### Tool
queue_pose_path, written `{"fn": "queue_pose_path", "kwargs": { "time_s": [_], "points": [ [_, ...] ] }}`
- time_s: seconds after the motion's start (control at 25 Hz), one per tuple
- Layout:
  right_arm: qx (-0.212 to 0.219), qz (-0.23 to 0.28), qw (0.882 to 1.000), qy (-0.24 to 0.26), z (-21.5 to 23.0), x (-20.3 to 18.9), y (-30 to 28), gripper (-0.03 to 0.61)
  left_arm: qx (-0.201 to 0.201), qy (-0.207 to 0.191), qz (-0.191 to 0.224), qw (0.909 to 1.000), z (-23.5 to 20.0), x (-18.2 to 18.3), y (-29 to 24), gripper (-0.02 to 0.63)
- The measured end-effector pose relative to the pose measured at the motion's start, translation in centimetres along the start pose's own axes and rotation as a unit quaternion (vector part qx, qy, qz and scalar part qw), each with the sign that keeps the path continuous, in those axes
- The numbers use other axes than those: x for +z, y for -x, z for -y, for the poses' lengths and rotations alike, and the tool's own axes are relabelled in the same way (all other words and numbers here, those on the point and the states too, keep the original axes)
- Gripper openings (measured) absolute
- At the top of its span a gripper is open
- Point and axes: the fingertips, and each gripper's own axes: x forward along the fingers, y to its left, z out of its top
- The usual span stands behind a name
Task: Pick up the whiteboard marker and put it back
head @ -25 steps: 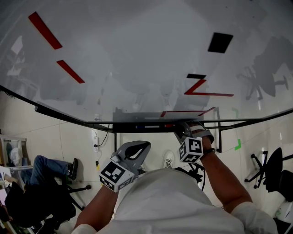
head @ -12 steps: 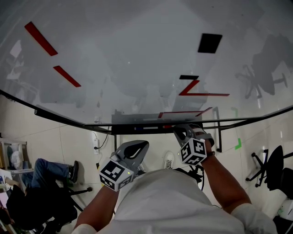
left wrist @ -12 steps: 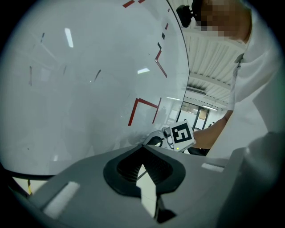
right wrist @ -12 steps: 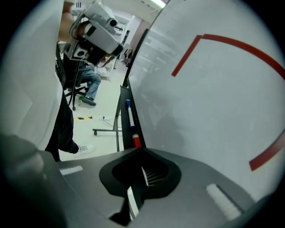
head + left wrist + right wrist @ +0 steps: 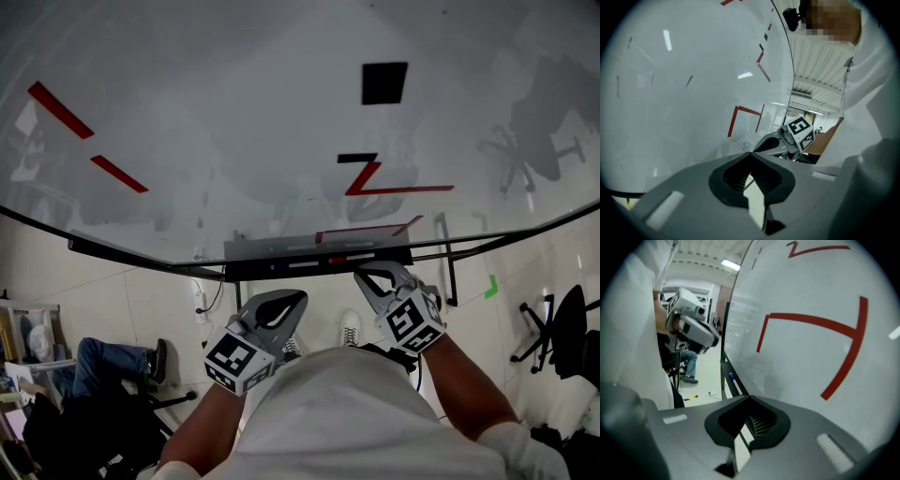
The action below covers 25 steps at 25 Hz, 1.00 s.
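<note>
A whiteboard (image 5: pixel 234 141) with red strokes fills the head view. Its dark tray (image 5: pixel 253 251) runs along the lower edge. In the tray lie a marker with a blue end (image 5: pixel 281 266) and one with a red end (image 5: pixel 336 260). The blue-ended marker (image 5: pixel 732 377) also shows in the right gripper view. My right gripper (image 5: pixel 362 275) hangs just below the tray near the red-ended marker, shut and holding nothing. My left gripper (image 5: pixel 300 297) is lower and to the left, also shut and empty. Neither gripper touches a marker.
A black square (image 5: pixel 384 82) is stuck on the board above a red Z shape (image 5: pixel 370 178). Below the tray are the board's stand legs (image 5: pixel 448 272), a tiled floor, office chairs (image 5: pixel 558 337), and a seated person's legs (image 5: pixel 103 361) at the lower left.
My right gripper has drawn back a little from the tray toward my body. The head view has shifted, so the board marks sit further left. The left gripper has barely moved.
</note>
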Motion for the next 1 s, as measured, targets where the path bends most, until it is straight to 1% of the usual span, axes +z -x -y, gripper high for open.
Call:
{"fn": "queue_pose_path", "kwargs": {
  "time_s": [0.08,0.2,0.44,0.56,0.68,0.72,0.8,1.0],
  "points": [
    [0.014,0.035,0.998,-0.053,0.0,1.1,1.0,0.002,-0.001,-0.003,-0.001,1.0,0.0,0.1,0.1,0.017],
    [0.029,0.077,0.99,-0.117,0.1,2.1,2.2,0.002,0.0,-0.002,-0.001,1.0,0.0,0.2,0.0,0.017],
    [0.036,0.106,0.979,-0.173,0.5,2.4,3.3,0.002,-0.003,-0.003,0.005,1.0,0.3,0.6,0.0,0.017],
    [0.053,0.133,0.967,-0.209,0.4,3.4,3.8,0.002,-0.003,-0.004,0.011,0.9999,0.4,1.1,0.2,0.017],
    [0.074,0.163,0.951,-0.254,0.1,4.2,4.7,0.002,-0.003,-0.001,0.019,0.9998,0.5,1.3,0.4,0.017],
    [0.078,0.17,0.946,-0.265,0.0,4.3,5.0,0.002,-0.003,-0.001,0.021,0.9998,0.5,1.3,0.5,0.017],
    [0.082,0.179,0.941,-0.276,-0.2,4.5,5.4,0.002,-0.002,0.001,0.025,0.9997,0.5,1.3,0.7,0.017],
    [0.082,0.176,0.94,-0.28,-0.7,4.1,5.4,0.002,-0.001,0.0,0.027,0.9996,0.5,1.5,0.9,0.017]
  ]
}}
